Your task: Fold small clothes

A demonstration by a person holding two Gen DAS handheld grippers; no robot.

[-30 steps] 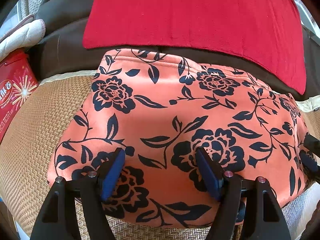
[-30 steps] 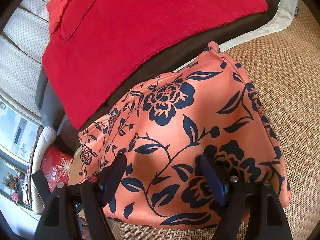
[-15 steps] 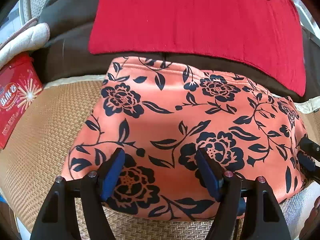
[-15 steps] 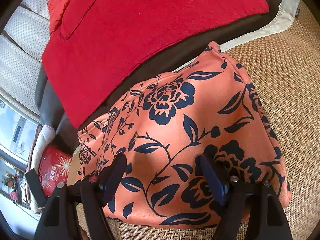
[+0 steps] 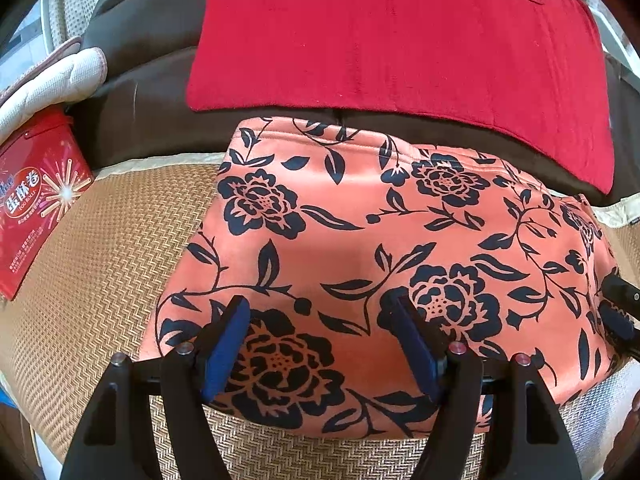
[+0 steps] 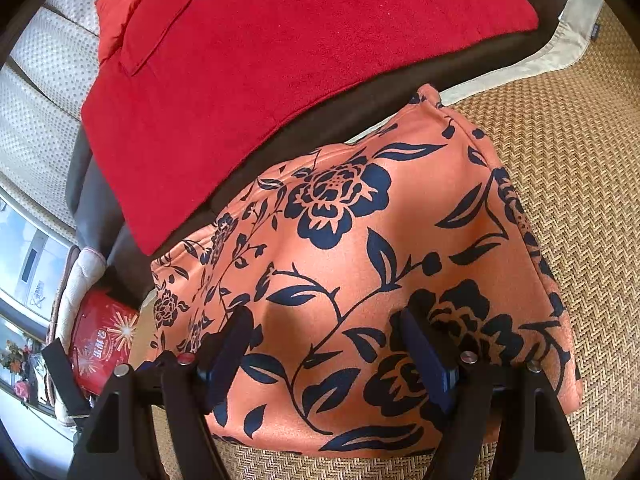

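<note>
Garment under inspection: an orange cloth with a dark navy floral print (image 5: 360,248), lying folded and flat on a woven straw-coloured mat (image 5: 100,264), its far edge reaching the dark brown cushion (image 5: 144,112) behind. A red cloth (image 5: 400,40) with a stitched pocket seam lies spread on that cushion, just beyond the orange cloth and not overlapping it as far as can be seen. The left gripper (image 5: 322,320) hangs over the near-left part of the orange cloth, jaws standing wide apart, blue pads bare, nothing between them and no fabric pinched. The right gripper (image 6: 326,330) hangs over the near-right part of the same cloth, jaws likewise spread wide and holding nothing; its tip shows at the right border of the left wrist view. Whether either set of fingertips touches the fabric cannot be told. To the left of the mat stands a red box (image 5: 36,208) printed with a firework burst; its label carries large white Chinese characters and, beneath them, small lettering that appears to read "EGG ROLLS"; the finer print lower down is too small to read. A white quilted item (image 5: 52,80) rests above the box. A small dark tag on the mat's pale border (image 6: 560,44) is illegible.
</note>
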